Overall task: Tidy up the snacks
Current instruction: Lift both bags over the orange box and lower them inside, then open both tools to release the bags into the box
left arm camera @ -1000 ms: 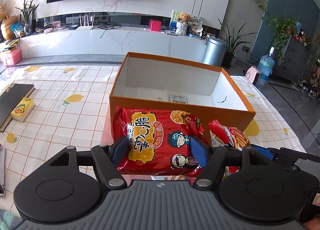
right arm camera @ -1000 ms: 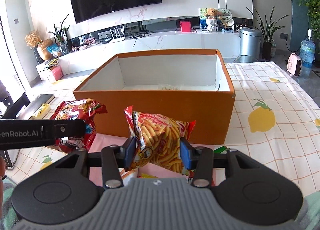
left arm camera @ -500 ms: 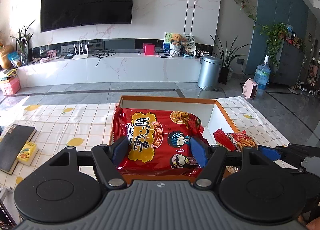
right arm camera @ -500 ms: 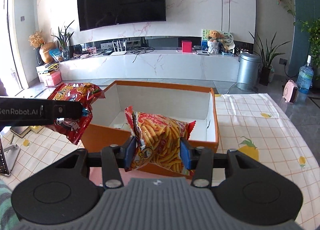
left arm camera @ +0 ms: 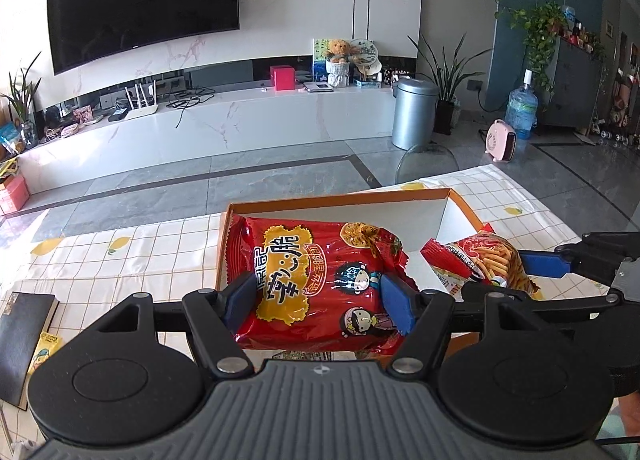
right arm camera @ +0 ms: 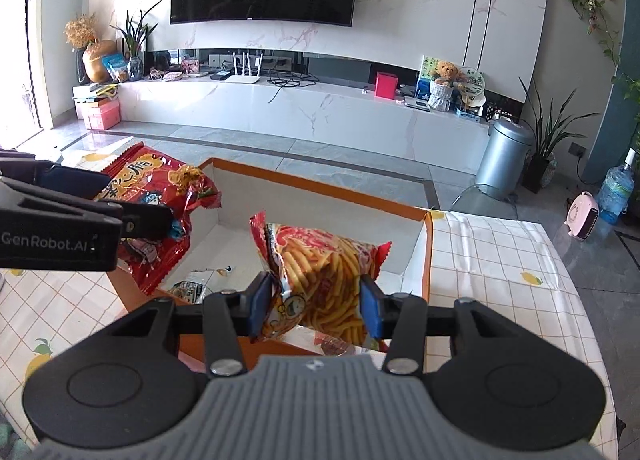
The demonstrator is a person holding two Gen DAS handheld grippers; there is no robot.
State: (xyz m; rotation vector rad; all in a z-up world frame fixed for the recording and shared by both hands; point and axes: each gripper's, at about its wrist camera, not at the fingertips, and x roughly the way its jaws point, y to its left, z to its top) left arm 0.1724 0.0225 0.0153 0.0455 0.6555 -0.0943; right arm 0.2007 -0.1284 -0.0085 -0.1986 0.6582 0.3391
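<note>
My left gripper (left arm camera: 318, 306) is shut on a red noodle-snack bag (left arm camera: 320, 264) with yellow Chinese lettering and holds it above the left part of the orange box (left arm camera: 336, 197). My right gripper (right arm camera: 316, 306) is shut on a red bag of yellow stick snacks (right arm camera: 324, 264) and holds it over the box's white inside (right arm camera: 320, 204). The stick-snack bag (left arm camera: 486, 258) and right gripper show at the right of the left wrist view. The noodle bag (right arm camera: 156, 188) and left gripper show at the left of the right wrist view. A small packet (right arm camera: 192, 288) lies on the box floor.
The box stands on a table with a white checked lemon-print cloth (right arm camera: 500, 260). A black book (left arm camera: 20, 336) and a small yellow pack (left arm camera: 44, 348) lie at the table's left. Beyond are grey floor, a white TV console and a metal bin (left arm camera: 414, 112).
Both grippers have risen and moved forward with their bags, from in front of the box's near wall to above its open inside.
</note>
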